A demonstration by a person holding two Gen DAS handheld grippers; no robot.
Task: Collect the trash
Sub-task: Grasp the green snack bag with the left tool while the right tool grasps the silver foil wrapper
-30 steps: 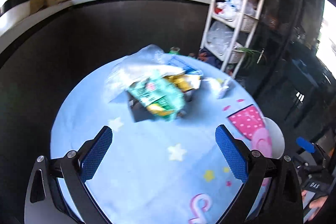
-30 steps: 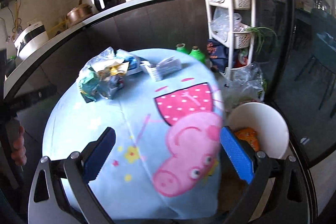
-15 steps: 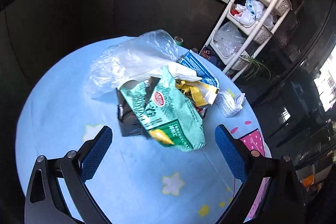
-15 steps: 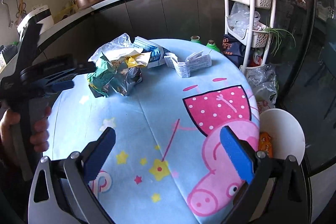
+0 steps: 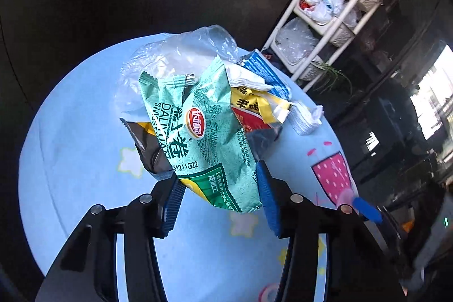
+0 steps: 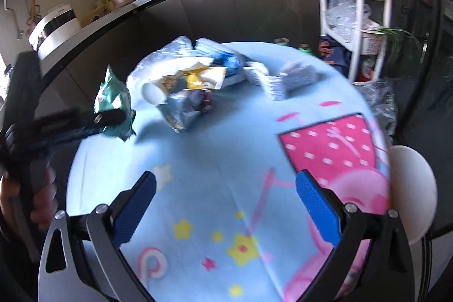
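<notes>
My left gripper (image 5: pixel 219 198) is shut on a green snack wrapper (image 5: pixel 206 132) and holds it a little above the round table; it also shows in the right wrist view (image 6: pixel 111 101). Beyond it lies a pile of trash: a clear plastic bag (image 5: pixel 181 53), a yellow and red wrapper (image 5: pixel 252 106), a blue packet (image 5: pixel 266 72), a dark foil wrapper (image 5: pixel 147 149) and crumpled paper (image 5: pixel 305 118). My right gripper (image 6: pixel 223 205) is open and empty, over the near part of the table. A white bin (image 6: pixel 413 188) stands beside the table's right edge.
The table carries a light blue cartoon cloth (image 6: pixel 212 160). A white shelf rack (image 5: pixel 325 19) stands behind the table at the right. A dark counter (image 6: pixel 170 4) with kitchen appliances runs along the back.
My left gripper has moved forward to the pile, shut on the green wrapper and lifted it. My right gripper has shifted slightly and stays open.
</notes>
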